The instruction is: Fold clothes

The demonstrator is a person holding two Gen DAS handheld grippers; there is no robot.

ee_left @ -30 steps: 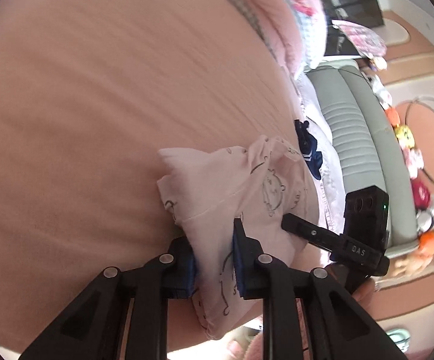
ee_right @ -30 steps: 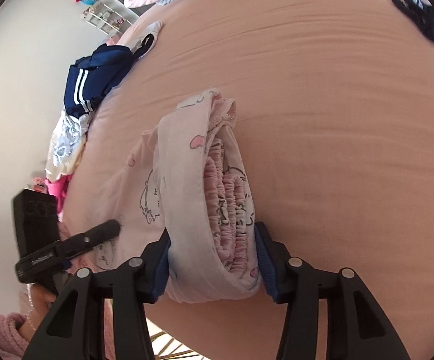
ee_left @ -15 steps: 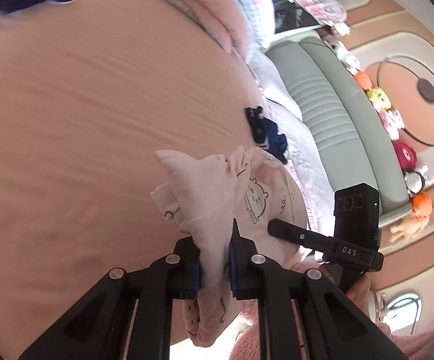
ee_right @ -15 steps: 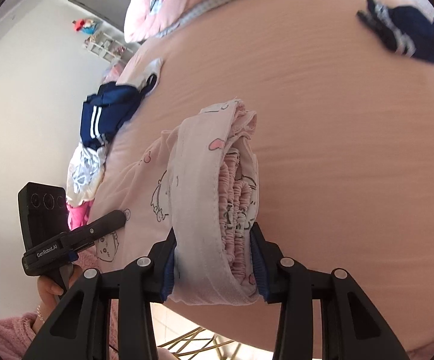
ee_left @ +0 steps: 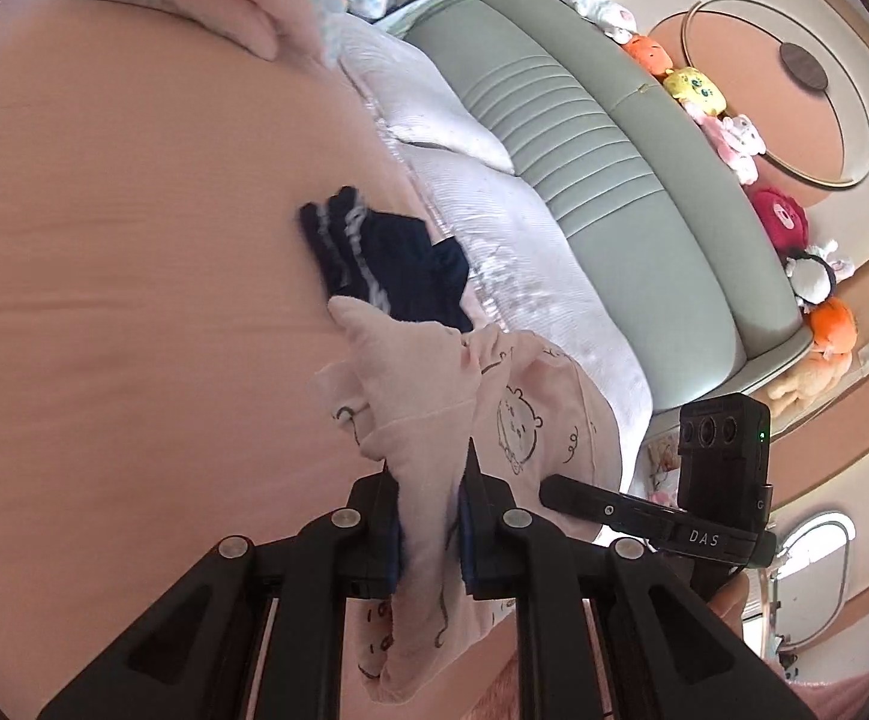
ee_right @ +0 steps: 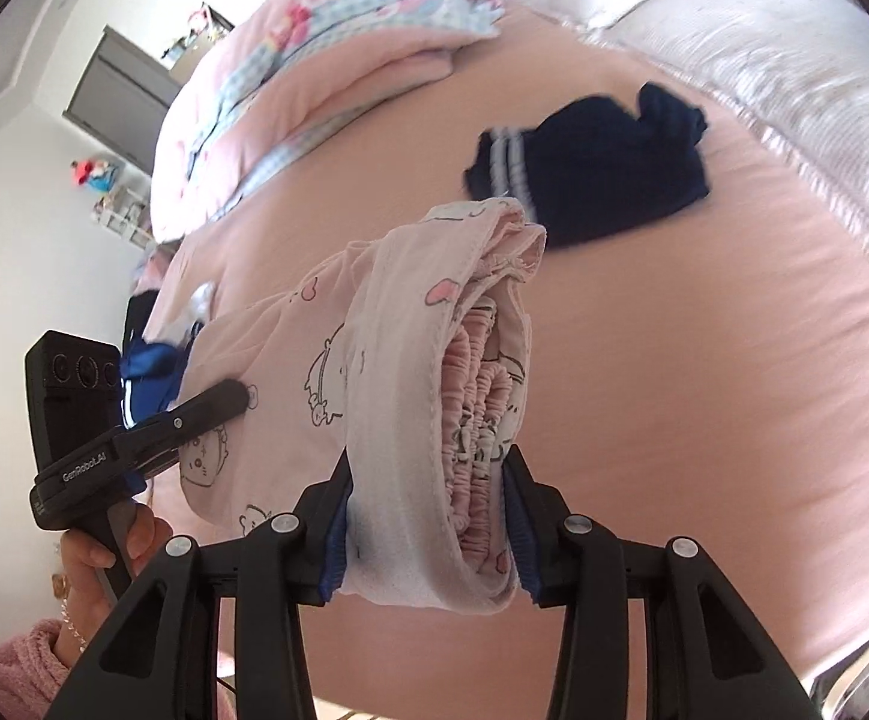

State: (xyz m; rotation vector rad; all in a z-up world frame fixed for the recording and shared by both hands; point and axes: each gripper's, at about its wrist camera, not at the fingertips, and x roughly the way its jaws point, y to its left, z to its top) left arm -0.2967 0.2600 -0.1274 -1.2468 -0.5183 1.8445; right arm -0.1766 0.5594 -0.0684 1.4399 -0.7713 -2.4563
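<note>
A: Left gripper (ee_left: 428, 516) pinches the folded pink pyjamas (ee_left: 434, 420) above the bed (ee_left: 134, 240); right gripper (ee_right: 428, 504) clamps the thick waistband.

B: Carrying step, I'd judge. Next: set it beside the navy garment (ee_right: 602, 180).

Home bedroom, pink-sheeted bed (ee_left: 104, 210), padded green headboard (ee_left: 614, 180), plush toys (ee_left: 692, 84), folded quilt (ee_right: 326, 60)

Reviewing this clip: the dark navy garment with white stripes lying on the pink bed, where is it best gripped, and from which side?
Probably the white-striped band of the dark navy garment. That edge lies flat toward the open pink bedsheet, while the opposite end looks bunched near the white quilted bedding. Come from above on the open-sheet side.
</note>
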